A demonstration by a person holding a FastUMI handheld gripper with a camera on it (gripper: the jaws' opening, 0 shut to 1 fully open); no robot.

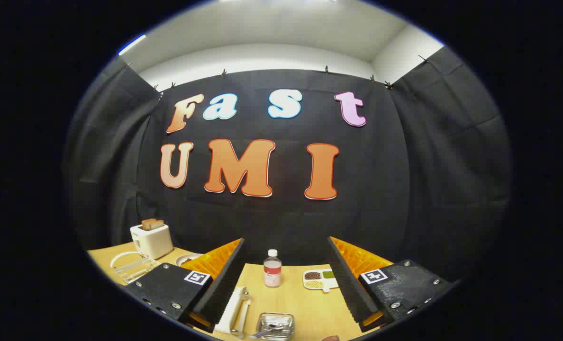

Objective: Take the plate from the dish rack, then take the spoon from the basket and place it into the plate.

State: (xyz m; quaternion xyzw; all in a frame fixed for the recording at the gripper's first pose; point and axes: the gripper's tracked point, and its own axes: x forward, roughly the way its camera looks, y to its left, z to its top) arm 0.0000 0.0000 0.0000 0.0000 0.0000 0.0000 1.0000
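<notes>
My black, orange-backed gripper (285,284) is spread wide, holding nothing. Between its 2 fingers sits the small wire mesh basket (275,326) with the shiny metal spoon (267,331) lying inside. The clear dish rack (132,267) holding the white plate (124,257) stands off left, beside a cream toaster (151,239).

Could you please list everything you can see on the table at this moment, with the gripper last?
table: one, light wood, under everything.
toaster: one, cream, with brown toast in its slots, far left by the cloth wall.
plate: one, white, upright in the clear dish rack, in front of the toaster.
small dish: one, white, right of the toaster, partly behind the left finger.
bottle: one, clear with a white cap, beyond the fingers.
divided tray: one, white, holding brown, green and pale contents, right of the bottle.
white handled item: one, beside the left finger; kind unclear.
basket: one, metal mesh, between the fingers.
spoon: one, metal, in the basket.
gripper: one, black and orange, fingers wide apart, holding nothing.
</notes>
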